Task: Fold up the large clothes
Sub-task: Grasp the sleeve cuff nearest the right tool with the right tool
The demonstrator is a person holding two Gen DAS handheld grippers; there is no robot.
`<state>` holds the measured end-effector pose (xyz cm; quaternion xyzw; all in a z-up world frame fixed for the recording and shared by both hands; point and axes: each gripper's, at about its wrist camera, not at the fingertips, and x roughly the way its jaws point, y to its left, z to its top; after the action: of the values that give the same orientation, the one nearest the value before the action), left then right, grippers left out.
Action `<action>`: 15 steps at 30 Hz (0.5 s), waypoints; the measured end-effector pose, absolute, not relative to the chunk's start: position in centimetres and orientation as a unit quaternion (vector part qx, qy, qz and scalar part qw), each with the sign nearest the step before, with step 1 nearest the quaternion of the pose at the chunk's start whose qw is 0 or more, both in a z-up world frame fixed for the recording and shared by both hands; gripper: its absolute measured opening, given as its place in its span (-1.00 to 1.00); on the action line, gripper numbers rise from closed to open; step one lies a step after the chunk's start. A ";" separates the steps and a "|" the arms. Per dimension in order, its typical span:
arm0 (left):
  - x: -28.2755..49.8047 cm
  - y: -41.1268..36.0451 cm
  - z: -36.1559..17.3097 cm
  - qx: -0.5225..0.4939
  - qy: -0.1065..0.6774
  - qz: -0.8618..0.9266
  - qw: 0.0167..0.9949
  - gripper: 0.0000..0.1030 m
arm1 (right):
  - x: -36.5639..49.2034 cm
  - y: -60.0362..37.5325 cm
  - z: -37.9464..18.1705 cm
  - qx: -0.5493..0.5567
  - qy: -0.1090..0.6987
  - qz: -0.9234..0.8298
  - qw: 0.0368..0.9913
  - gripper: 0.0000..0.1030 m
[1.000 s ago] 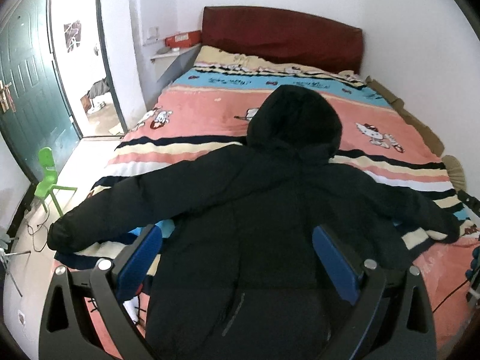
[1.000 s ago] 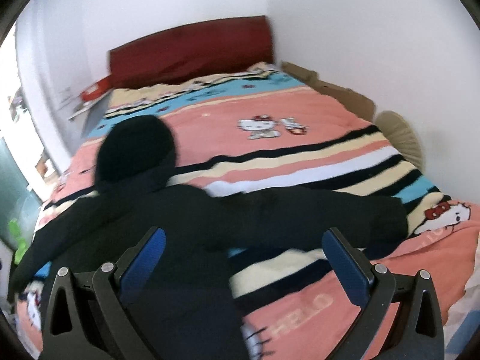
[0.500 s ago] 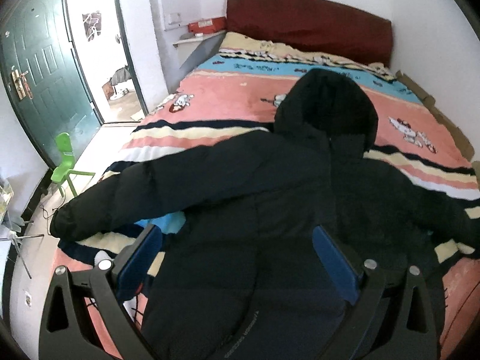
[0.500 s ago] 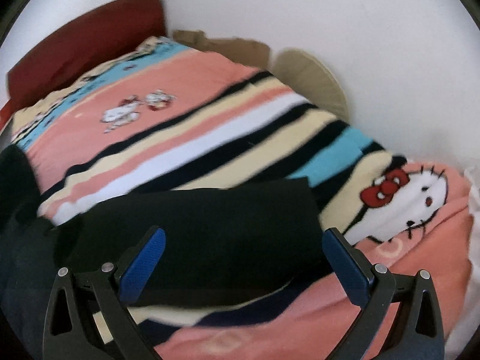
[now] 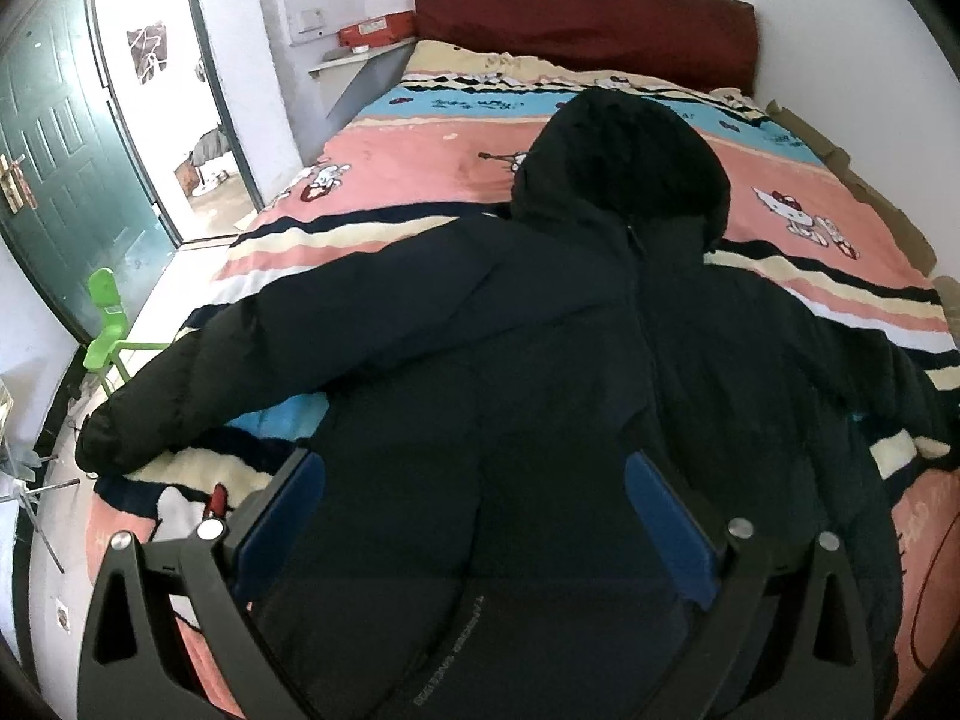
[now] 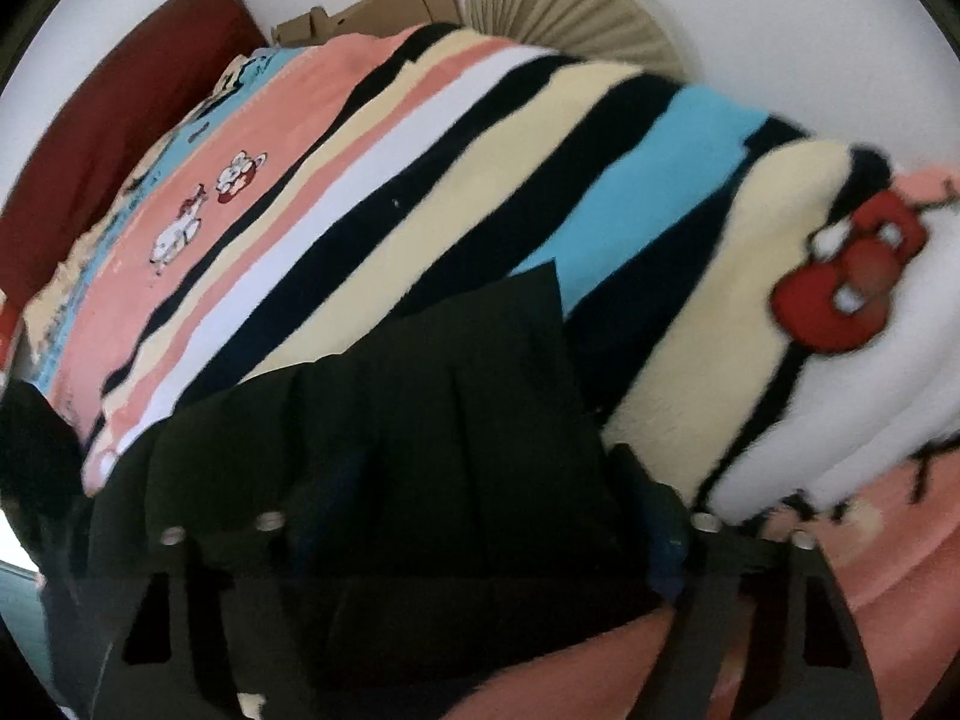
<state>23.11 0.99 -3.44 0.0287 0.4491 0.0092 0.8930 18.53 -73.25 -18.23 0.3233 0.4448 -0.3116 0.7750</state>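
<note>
A black hooded puffer jacket (image 5: 540,372) lies flat on the bed, hood toward the headboard and both sleeves spread out. My left gripper (image 5: 474,516) is open and hovers above the jacket's lower body. My right gripper (image 6: 474,516) is open and sits low over the end of the jacket's right sleeve (image 6: 456,384), with the cuff lying between its two blue pads. The image is blurred, and I cannot tell whether the pads touch the fabric.
The bed carries a striped pink, cream, blue and black blanket (image 5: 432,168) with cartoon cats. A dark red headboard (image 5: 588,18) stands at the far end. A green door (image 5: 54,180) and a small green chair (image 5: 105,330) are at the left. Cardboard and a beige fan (image 6: 570,12) line the right wall.
My right gripper has swung right and dropped down onto the right sleeve's cuff. My left gripper has drifted a little lower over the jacket's body.
</note>
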 end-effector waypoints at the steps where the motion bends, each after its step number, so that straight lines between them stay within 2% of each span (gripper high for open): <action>1: 23.1 1.0 -3.5 0.028 0.448 0.009 0.893 0.97 | 18.6 -73.3 -18.4 0.329 0.442 -0.310 0.775 0.22; 3: 22.9 1.4 -3.4 0.023 0.444 0.007 0.896 0.97 | 18.4 -73.4 -18.2 0.333 0.436 -0.301 0.780 -0.15; 6: 22.6 1.7 -3.2 0.012 0.435 0.005 0.901 0.97 | 18.5 -73.0 -17.1 0.328 0.427 -0.288 0.792 -0.45; 9: 22.4 2.1 -3.0 0.004 0.434 0.003 0.901 0.95 | 19.0 -72.2 -15.7 0.309 0.422 -0.275 0.807 -0.57; 15: 21.6 2.9 -2.5 0.002 0.427 0.001 0.904 0.95 | 19.7 -70.3 -11.7 0.284 0.393 -0.248 0.838 -0.63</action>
<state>21.57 2.89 -2.47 0.0022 0.4274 0.0005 0.9041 19.70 -70.27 -11.74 0.2842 0.3934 -0.2481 0.8384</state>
